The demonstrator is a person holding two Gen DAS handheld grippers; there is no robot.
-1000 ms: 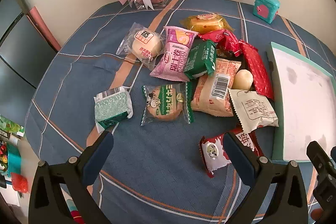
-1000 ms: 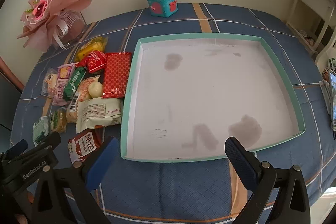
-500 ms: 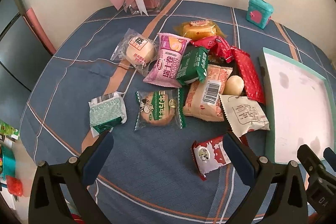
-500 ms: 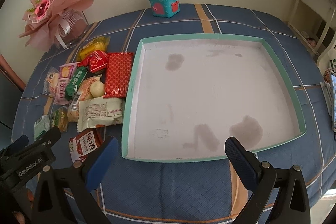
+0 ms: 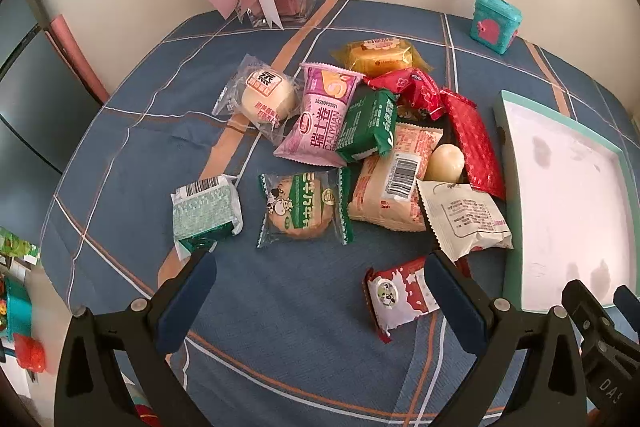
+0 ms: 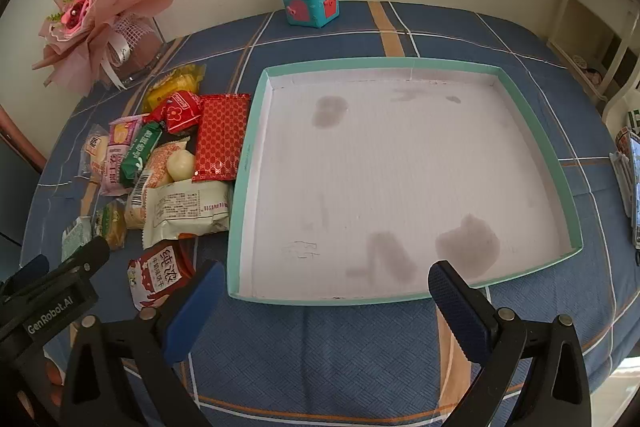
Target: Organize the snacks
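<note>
Left wrist view: the left gripper (image 5: 320, 279) hangs with jaws wide, empty — snack packets (image 5: 376, 139) heaped beside the teal tray (image 5: 505, 163).

Right wrist view: the right gripper (image 6: 322, 287), jaws wide, faces the tray's near rim (image 6: 320, 301).

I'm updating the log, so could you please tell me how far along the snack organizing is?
Nothing looks done yet: the teal tray holds no snacks, only stains. Nothing is in hand; the left gripper and right gripper are both open. All snacks remain piled beside the tray, from the red milk-snack packet to the yellow cake packet.
</note>
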